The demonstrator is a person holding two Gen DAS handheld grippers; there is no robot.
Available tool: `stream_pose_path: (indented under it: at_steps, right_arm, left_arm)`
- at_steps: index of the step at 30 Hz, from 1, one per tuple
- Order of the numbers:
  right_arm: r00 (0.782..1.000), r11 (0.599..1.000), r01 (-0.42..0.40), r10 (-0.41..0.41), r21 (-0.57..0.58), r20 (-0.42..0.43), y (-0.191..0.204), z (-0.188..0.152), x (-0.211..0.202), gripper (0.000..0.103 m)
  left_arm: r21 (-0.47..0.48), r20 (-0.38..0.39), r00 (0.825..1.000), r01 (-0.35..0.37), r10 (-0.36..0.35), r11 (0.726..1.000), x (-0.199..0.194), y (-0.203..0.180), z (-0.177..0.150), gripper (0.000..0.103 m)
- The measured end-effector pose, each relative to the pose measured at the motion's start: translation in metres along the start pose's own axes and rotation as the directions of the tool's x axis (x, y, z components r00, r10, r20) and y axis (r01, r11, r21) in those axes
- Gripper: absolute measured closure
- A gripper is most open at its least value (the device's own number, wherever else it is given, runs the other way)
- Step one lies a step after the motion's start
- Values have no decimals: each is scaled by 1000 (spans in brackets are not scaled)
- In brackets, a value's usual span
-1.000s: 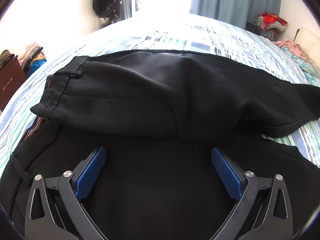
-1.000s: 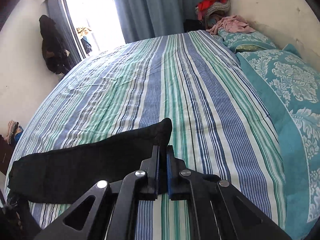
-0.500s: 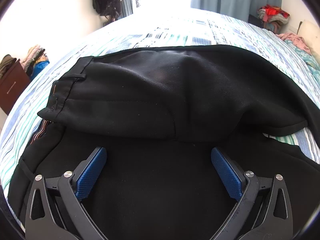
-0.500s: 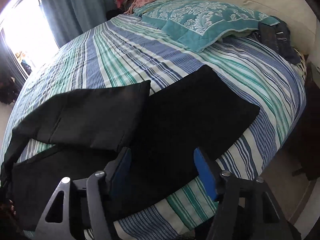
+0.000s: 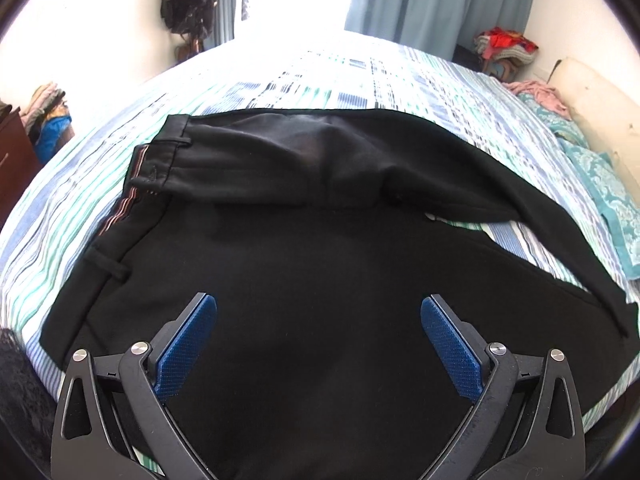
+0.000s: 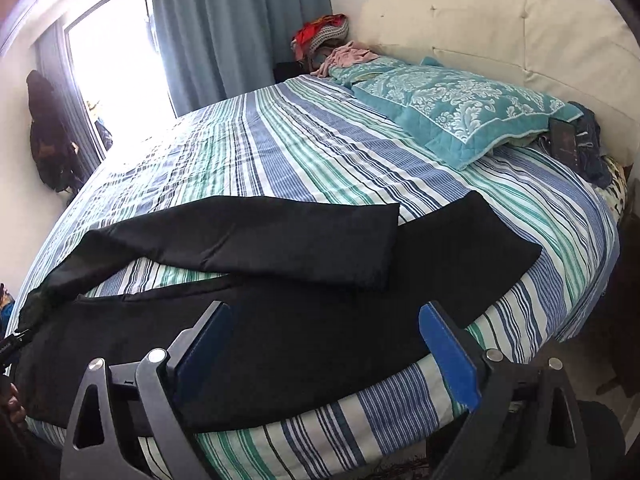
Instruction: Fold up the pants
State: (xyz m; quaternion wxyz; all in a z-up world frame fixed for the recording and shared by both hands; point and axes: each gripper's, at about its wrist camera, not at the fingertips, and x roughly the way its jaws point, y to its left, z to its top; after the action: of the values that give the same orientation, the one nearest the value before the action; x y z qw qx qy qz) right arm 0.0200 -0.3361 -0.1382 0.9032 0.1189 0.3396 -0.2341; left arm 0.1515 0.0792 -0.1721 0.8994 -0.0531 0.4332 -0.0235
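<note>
Black pants point(image 5: 312, 264) lie on the striped bed point(image 5: 344, 80), waistband at the left, the far half folded toward the near half around the seat. In the right wrist view the far leg point(image 6: 256, 240) lies slanted across the near leg point(image 6: 460, 240), its cuff partly on top. My left gripper point(image 5: 318, 340) is open and empty, hovering above the seat of the pants. My right gripper point(image 6: 324, 344) is open and empty, hovering above the near leg close to the bed's front edge.
Teal patterned pillows point(image 6: 460, 108) and a cream headboard point(image 6: 500, 28) stand at the right end of the bed. A pile of clothes point(image 6: 320, 36) sits in the far corner by the blue curtains point(image 6: 240, 28). The bed edge drops off just below my right gripper.
My right gripper let go of the far leg's cuff, opened, and pulled back toward the bed's front edge. My left gripper stayed open and backed away and up from the pants.
</note>
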Motion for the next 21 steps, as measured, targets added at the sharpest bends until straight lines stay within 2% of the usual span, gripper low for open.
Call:
stream_pose_path:
  at_steps: [2, 4, 8, 10, 11, 13, 14, 16, 18, 21]
  right_arm:
    - [999, 999, -40, 40, 2, 7, 4, 0, 2, 8]
    - [998, 997, -60, 59, 54, 13, -3, -1, 5, 8]
    - [999, 963, 1, -12, 271, 37, -41, -4, 3, 8]
    - [999, 948, -6, -10, 318, 47, -51, -4, 1, 8]
    - [999, 951, -35, 22, 308, 46, -48, -4, 3, 8]
    - [988, 955, -156, 156, 253, 20, -33, -4, 13, 8]
    - [970, 945, -233, 241, 228, -9, -22, -5, 21, 8]
    - [933, 919, -332, 354, 214, -71, -5, -8, 41, 8]
    - [910, 899, -359, 397, 251, -119, -3, -11, 65, 9]
    - [924, 864, -300, 368, 404, -103, -27, -16, 93, 9]
  left_arm:
    - [-15, -29, 1000, -5, 5, 1000, 3, 6, -7, 1]
    - [-53, -55, 998, -9, 6, 999, 6, 14, -5, 1]
    - [-94, 5, 1000, -12, 13, 996, -5, 23, -3, 1]
    - [-96, 6, 1000, -22, 22, 995, -3, 27, -7, 1]
    - [-103, -4, 1000, -24, 24, 994, -1, 28, -7, 1]
    - [-127, -23, 1000, -18, 15, 992, 4, 31, -6, 1]
    - [-137, -23, 1000, -13, 10, 991, 5, 32, -5, 1]
    - [-138, -17, 1000, -14, 12, 990, 4, 31, -5, 1]
    - [-116, -18, 1000, -22, 20, 993, 4, 29, -8, 1]
    - [-62, -25, 998, -52, 50, 997, 4, 24, -12, 1]
